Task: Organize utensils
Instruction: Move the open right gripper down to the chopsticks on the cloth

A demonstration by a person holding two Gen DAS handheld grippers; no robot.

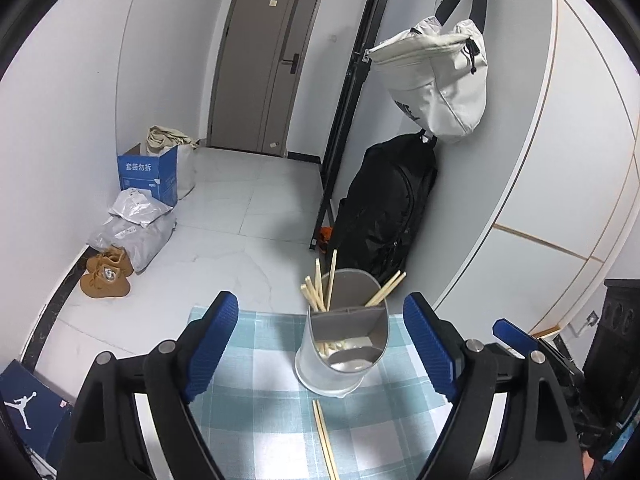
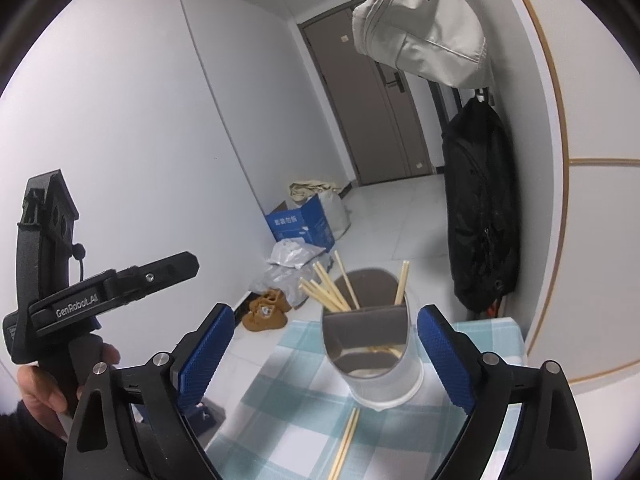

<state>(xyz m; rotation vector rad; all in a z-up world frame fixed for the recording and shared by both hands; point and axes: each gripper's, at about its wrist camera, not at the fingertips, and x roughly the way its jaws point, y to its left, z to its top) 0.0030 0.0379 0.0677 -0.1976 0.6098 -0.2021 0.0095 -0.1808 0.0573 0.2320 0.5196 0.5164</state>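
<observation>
A grey utensil holder (image 1: 342,340) with an inner divider stands on a teal checked cloth (image 1: 260,408). Several wooden chopsticks (image 1: 320,290) stick out of its back compartment. A loose pair of chopsticks (image 1: 326,440) lies flat on the cloth in front of it. My left gripper (image 1: 320,344) is open and empty, its blue pads either side of the holder without touching. In the right wrist view the holder (image 2: 372,348) stands between the open, empty fingers of my right gripper (image 2: 326,360), with the loose pair (image 2: 346,444) below. The left gripper's body (image 2: 100,300) shows at the left.
The cloth covers a small table whose far edge (image 1: 248,312) lies just behind the holder. On the floor beyond are brown shoes (image 1: 106,276), grey parcels (image 1: 136,224) and a blue box (image 1: 148,174). A black bag (image 1: 384,208) and a white bag (image 1: 436,76) hang on the right wall.
</observation>
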